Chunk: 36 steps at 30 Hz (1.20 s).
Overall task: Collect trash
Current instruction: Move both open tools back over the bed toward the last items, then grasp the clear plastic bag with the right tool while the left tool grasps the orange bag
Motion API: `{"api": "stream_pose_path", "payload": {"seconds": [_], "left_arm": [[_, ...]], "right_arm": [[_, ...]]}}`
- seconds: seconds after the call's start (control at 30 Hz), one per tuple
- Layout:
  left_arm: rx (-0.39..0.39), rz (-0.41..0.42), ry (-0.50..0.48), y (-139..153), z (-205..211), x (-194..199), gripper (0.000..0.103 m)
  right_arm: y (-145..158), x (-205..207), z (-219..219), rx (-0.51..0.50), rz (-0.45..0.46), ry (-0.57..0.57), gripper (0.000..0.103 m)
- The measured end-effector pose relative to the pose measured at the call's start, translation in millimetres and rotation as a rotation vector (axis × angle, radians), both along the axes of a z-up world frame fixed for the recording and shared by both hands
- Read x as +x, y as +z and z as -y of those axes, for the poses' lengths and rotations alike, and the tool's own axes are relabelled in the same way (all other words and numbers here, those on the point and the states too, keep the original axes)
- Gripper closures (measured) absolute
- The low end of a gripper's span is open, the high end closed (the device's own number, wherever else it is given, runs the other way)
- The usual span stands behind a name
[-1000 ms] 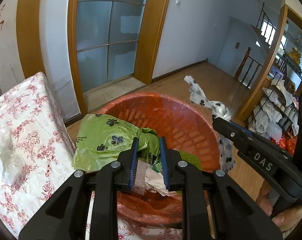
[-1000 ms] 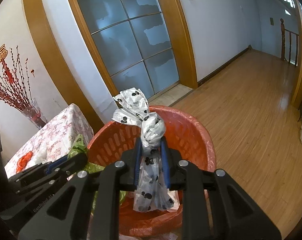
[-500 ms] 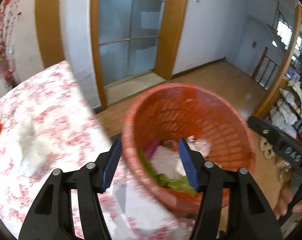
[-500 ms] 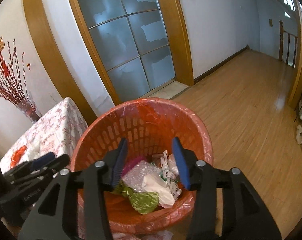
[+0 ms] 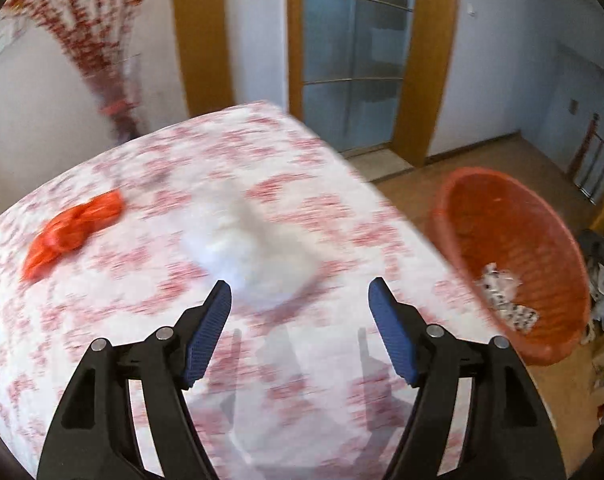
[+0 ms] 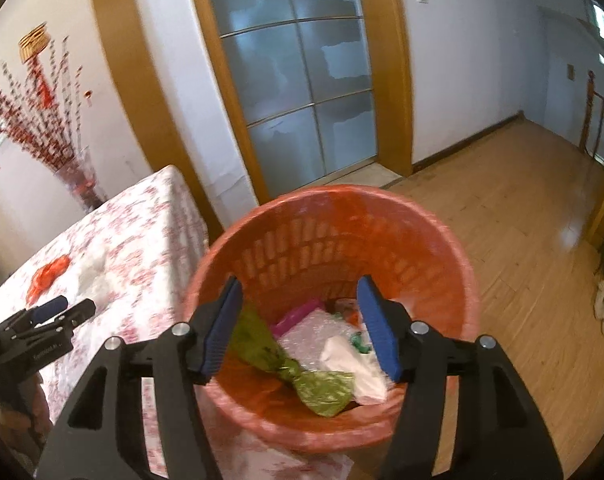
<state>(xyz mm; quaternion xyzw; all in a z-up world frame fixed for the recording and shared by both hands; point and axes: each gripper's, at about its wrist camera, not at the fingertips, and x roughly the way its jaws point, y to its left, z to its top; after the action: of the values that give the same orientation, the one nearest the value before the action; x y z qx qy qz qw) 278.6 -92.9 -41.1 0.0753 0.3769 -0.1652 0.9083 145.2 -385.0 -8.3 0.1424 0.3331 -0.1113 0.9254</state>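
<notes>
An orange trash basket stands on the floor beside the table; it also shows in the left wrist view. It holds a green bag, white paper and other wrappers. My right gripper is open and empty just above the basket. My left gripper is open and empty over the floral tablecloth, pointing at a white crumpled bag. An orange crumpled bag lies further left on the table. The left gripper also shows in the right wrist view.
A vase of red branches stands at the table's far corner. Glass sliding doors are behind. Wooden floor extends right of the basket, with shelves of clutter at the far right edge.
Both grippers opened and dropped their bags, the green one and the paw-print one, into the basket. My left gripper then swung left over the table toward the white bag.
</notes>
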Motion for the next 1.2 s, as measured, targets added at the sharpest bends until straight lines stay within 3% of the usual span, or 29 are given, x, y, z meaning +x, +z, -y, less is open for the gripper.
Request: {"api": "stream_pose_path", "payload": {"seconds": [0.33, 0.43, 0.67, 1.0, 1.1, 1.2], "left_arm": [[0.013, 0.016, 0.136, -2.3, -79.2, 7.8, 0.031], [0.013, 0.025, 0.17, -1.6, -97.5, 8.3, 0.026], [0.007, 0.043, 0.259, -2.5, -145.7, 8.5, 0.024], [-0.014, 0.044, 0.376, -6.6, -204.9, 11.3, 0.022], [-0.022, 0.044, 0.395, -6.6, -213.5, 12.5, 0.022], [-0.024, 0.047, 0.4, -5.7, -214.6, 15.6, 0.021]], "right_arm": [[5.7, 31.8, -80.8, -0.022, -0.019, 0.167, 0.039], [5.1, 44.5, -106.4, -0.031, -0.027, 0.216, 0.034], [-3.2, 88.9, -169.0, -0.048, -0.073, 0.325, 0.029], [-23.3, 156.6, -242.2, -0.118, -0.122, 0.413, 0.029], [-30.4, 168.0, -246.5, -0.113, -0.149, 0.414, 0.031], [-38.0, 170.7, -246.6, -0.114, -0.181, 0.417, 0.05]]}}
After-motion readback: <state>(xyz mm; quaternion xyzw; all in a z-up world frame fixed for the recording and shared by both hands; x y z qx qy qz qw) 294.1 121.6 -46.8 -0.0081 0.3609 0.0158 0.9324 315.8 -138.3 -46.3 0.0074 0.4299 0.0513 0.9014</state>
